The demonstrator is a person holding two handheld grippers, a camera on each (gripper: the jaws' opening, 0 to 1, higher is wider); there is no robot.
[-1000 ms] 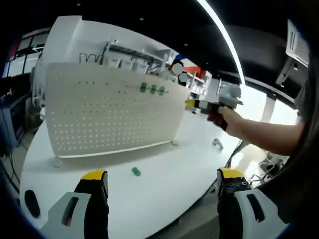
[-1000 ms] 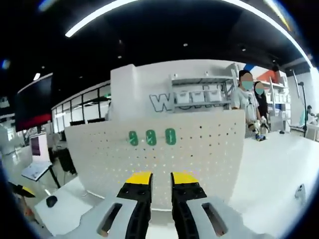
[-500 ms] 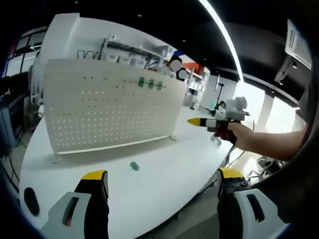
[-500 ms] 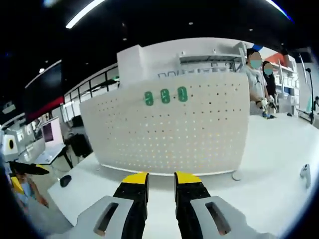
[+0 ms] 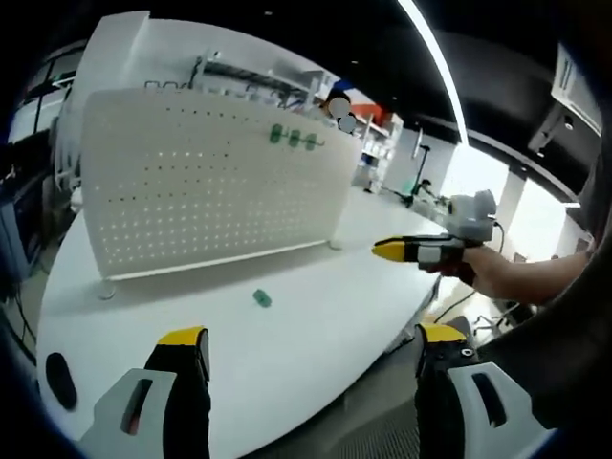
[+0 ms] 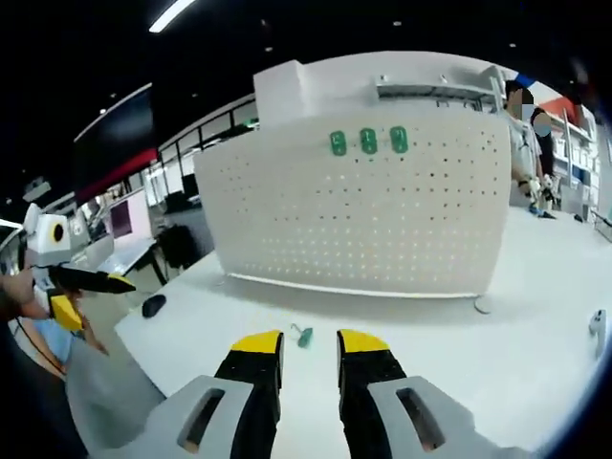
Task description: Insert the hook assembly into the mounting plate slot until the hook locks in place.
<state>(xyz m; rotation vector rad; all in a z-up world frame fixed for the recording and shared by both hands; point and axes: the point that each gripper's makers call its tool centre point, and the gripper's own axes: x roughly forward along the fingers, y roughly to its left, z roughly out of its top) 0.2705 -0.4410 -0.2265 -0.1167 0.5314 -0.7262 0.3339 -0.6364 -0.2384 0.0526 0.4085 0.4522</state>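
Note:
A white perforated mounting plate [image 5: 210, 182] [image 6: 363, 210] stands upright on the white table [image 5: 316, 325]. Three green hooks [image 5: 294, 139] [image 6: 368, 142] sit in a row near its top edge. One loose green hook [image 5: 261, 299] [image 6: 304, 336] lies on the table in front of the plate. My left gripper [image 5: 311, 349] is open wide and empty, well short of the loose hook; it also appears at far left, left gripper [image 6: 81, 282]. My right gripper [image 6: 309, 346] has its jaws close together with nothing between them, just short of the loose hook; a hand holds it at right, right gripper [image 5: 411, 251].
A black mouse [image 5: 59, 382] [image 6: 153, 304] lies near the table's left end. A small white part [image 6: 600, 330] rests at the far right. People [image 6: 531, 143] stand behind the plate among shelves. The table edge [image 5: 382, 354] runs close in front of my left gripper.
My right gripper has come down and back from the plate toward the table, and the loose hook has come into its view. The left gripper has stayed open.

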